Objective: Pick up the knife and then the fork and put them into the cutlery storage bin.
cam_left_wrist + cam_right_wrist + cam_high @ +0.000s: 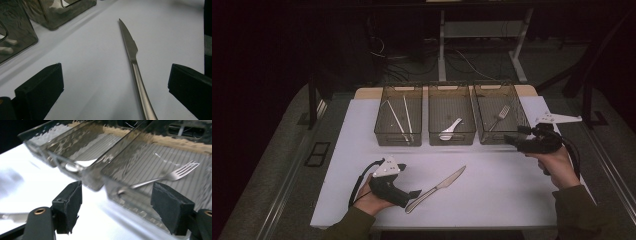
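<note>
Sorting cutlery by type looks like the job, and your left gripper (414,194) sits low in the lower left of the high view with its jaws spread wide and nothing pinched; in the left gripper view the knife (136,72) runs up between the two black pads, handle toward the bottom edge and blade tip toward the upper centre, closer to the right pad, neither pad touching it. You seem to be lined up along the handle so a close would catch the narrow shaft, not the blade. The knife (435,188) lies flat on the white table (492,200), lower centre of the high view, well apart from the bins. Your right gripper (512,141) is at centre right, just at the front corner of the right bin (484,136), jaws open and empty. In the right gripper view the fork (175,176) lies inside that bin in the upper right, beyond the pads, so it is probably already sorted. The middle bin (452,140) holds a white spoon (450,130), the left bin (398,140) holds chopsticks (402,119); one kind per bin. No bin has a knife, so where it goes is unclear.
</note>
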A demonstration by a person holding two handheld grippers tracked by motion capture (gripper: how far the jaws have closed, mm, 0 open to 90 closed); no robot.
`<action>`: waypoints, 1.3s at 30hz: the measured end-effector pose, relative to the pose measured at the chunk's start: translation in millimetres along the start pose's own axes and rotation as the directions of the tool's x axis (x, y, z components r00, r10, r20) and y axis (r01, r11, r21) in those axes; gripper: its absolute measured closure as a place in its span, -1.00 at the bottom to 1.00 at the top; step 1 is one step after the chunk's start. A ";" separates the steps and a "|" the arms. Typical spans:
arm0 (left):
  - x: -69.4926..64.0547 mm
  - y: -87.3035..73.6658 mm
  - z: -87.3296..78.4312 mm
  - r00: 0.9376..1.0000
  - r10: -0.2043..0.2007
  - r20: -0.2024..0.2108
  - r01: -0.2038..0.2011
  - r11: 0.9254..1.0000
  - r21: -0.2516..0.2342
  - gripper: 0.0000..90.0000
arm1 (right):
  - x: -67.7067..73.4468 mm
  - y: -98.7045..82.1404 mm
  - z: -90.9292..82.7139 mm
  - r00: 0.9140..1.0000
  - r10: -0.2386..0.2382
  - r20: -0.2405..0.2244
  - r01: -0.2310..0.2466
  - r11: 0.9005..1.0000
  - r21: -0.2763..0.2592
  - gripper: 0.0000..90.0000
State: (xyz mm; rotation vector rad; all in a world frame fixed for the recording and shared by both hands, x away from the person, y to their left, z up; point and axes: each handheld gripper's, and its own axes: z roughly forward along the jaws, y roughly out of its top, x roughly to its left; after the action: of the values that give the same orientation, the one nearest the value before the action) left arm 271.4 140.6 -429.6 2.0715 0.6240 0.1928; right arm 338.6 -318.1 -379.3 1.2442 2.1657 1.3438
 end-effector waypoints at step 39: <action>-31.1 16.5 49.1 1.000 0.030 -0.001 -0.029 0.985 0.168 0.40 | 53.6 -75.6 -11.9 0.995 -0.067 -0.072 0.072 0.995 0.073 -0.59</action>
State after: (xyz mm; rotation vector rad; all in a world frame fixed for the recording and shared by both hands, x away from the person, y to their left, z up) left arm 268.7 81.2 -439.9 2.2440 0.6302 0.1659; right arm 261.4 -296.2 -427.1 1.1531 2.3051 1.3066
